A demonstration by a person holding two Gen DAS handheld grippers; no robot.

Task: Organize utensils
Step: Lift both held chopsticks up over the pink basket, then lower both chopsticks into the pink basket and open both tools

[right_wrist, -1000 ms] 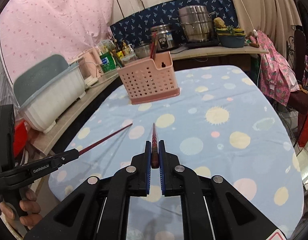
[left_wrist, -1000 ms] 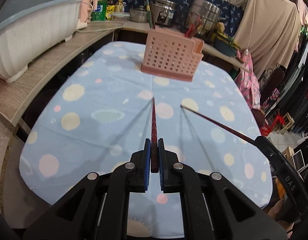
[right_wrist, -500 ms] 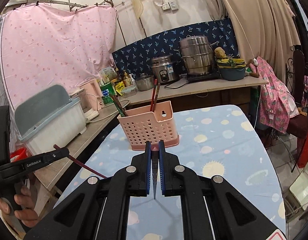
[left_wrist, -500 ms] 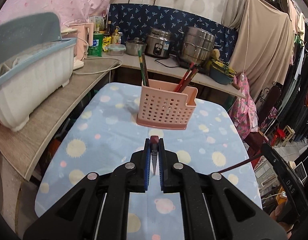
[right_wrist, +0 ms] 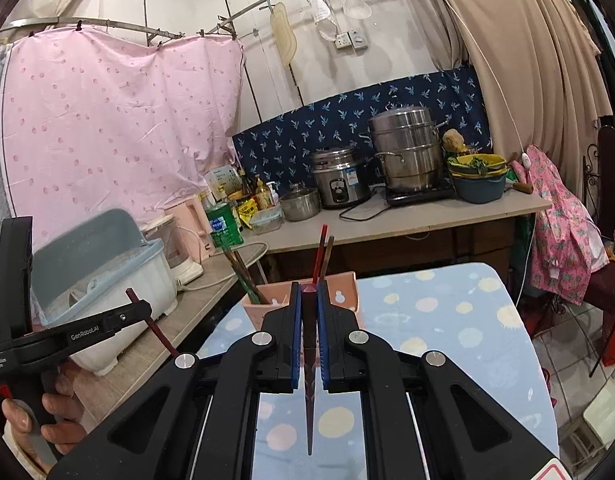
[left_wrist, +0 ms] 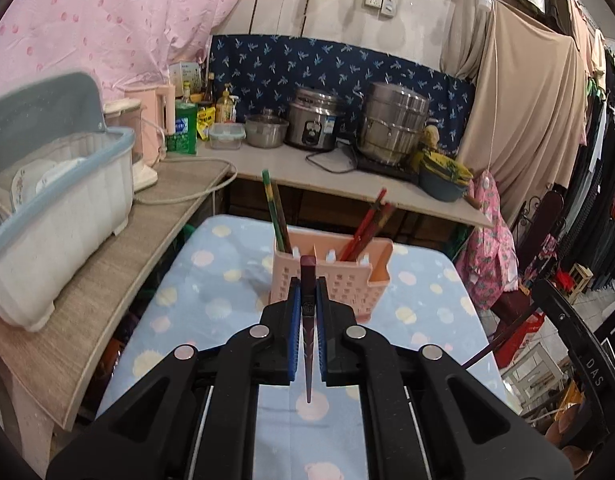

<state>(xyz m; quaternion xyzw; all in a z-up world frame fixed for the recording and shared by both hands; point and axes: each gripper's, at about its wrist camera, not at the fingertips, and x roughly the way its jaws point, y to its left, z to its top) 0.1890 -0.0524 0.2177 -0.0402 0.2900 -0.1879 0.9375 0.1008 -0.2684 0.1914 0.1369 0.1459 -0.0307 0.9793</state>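
Note:
Each gripper pinches one dark red chopstick near its thick end, tip hanging down. In the left wrist view my left gripper (left_wrist: 307, 292) is shut on a chopstick (left_wrist: 307, 344), just in front of the pink perforated utensil basket (left_wrist: 347, 284). Green and red chopsticks (left_wrist: 365, 228) stand in that basket. In the right wrist view my right gripper (right_wrist: 309, 300) is shut on its chopstick (right_wrist: 309, 380), with the basket (right_wrist: 263, 308) behind it. The left gripper (right_wrist: 119, 320) with its chopstick (right_wrist: 159, 334) shows at the left, held by a hand (right_wrist: 55, 412).
A blue dotted tablecloth (left_wrist: 211, 292) covers the table. A white and grey dish bin (left_wrist: 55, 216) sits on the wooden counter to the left. Pots, a rice cooker (left_wrist: 311, 124) and bottles line the back counter. Clothes hang at the right.
Both grippers lifted their chopsticks off the tablecloth and rose toward the basket. The chopsticks swung from lying flat and pointing ahead to hanging tip down.

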